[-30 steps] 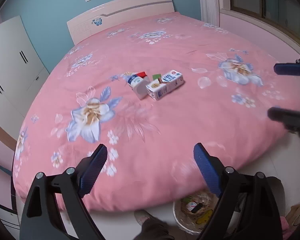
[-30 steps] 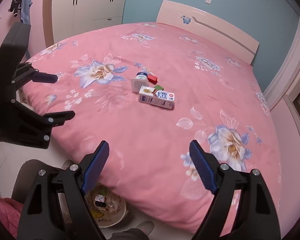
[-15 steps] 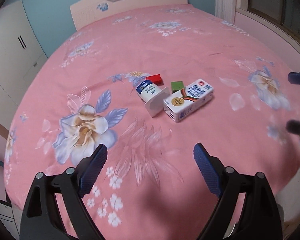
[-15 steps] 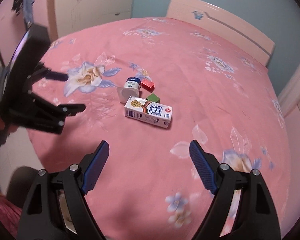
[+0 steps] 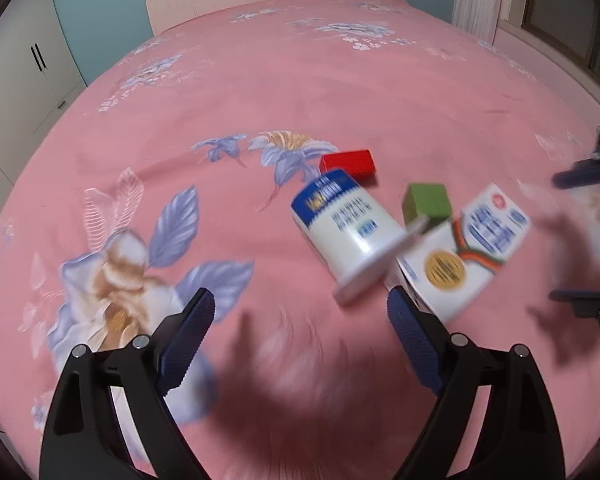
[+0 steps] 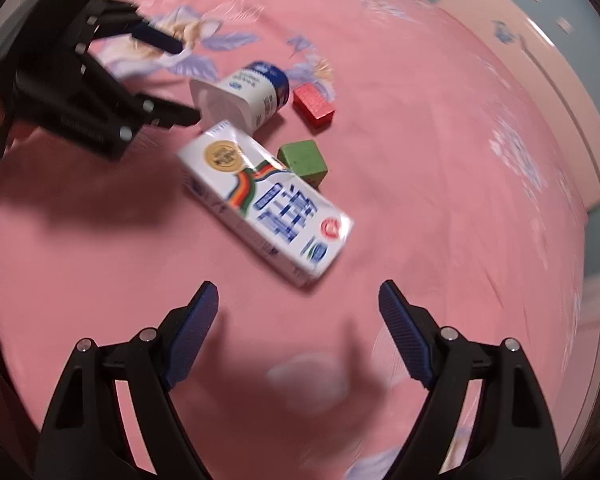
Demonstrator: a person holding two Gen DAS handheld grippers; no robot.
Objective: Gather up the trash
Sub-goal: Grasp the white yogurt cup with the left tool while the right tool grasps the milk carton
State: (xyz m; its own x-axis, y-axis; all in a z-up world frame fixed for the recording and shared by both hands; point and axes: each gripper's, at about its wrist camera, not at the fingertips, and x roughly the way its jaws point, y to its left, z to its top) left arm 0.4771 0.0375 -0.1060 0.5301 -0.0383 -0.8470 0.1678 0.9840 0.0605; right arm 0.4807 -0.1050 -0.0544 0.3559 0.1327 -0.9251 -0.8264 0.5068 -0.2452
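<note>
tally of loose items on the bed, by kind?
Milk carton: 1
Yogurt cup: 1
Blocks: 2, red block and green block
Total: 4

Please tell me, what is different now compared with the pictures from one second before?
Both grippers have advanced over the bed toward the trash: the left gripper toward the yogurt cup, the right gripper toward the milk carton. Both stay open and hold nothing. The cup, carton, red block and green block lie as before.
</note>
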